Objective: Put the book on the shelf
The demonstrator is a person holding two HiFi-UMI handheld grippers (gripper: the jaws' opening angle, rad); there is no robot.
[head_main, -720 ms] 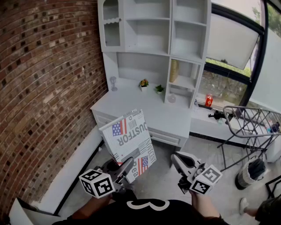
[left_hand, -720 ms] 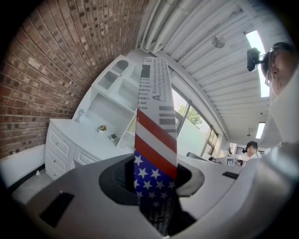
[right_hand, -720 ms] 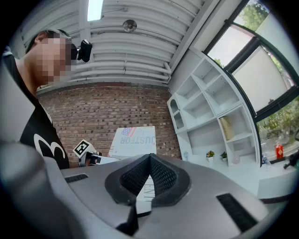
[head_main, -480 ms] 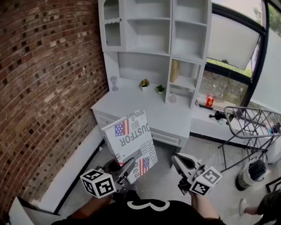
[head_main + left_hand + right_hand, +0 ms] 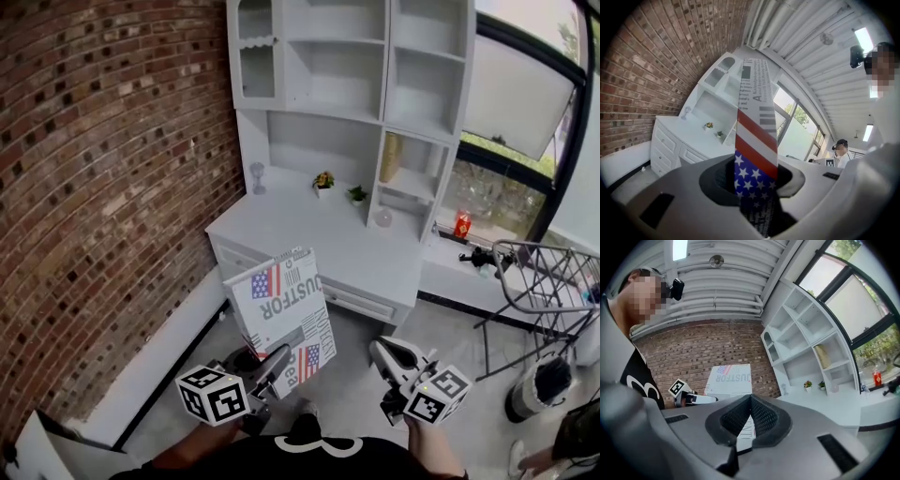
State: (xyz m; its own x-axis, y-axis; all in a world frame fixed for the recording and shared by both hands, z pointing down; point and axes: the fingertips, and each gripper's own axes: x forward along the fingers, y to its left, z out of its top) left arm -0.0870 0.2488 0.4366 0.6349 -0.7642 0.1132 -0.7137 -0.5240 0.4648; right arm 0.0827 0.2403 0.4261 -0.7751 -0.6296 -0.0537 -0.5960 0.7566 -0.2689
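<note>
Book [image 5: 281,309] gripped upright at its lower edge by left gripper [image 5: 270,364] fingers, in mid-air well short of white shelf unit [image 5: 347,66], likely ready for slotting in; right gripper [image 5: 382,352] fingers clenched, empty.

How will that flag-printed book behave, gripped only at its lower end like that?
Probably stiff: the book stands straight above the left gripper without sagging. Likely top-heavy, since most of it rises over the grip, so it may tip sideways if the hold loosens.

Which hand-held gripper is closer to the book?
Left. The left hand-held gripper clamps the book at its lower edge; the right hand-held gripper sits apart to its right, shut, empty.
</note>
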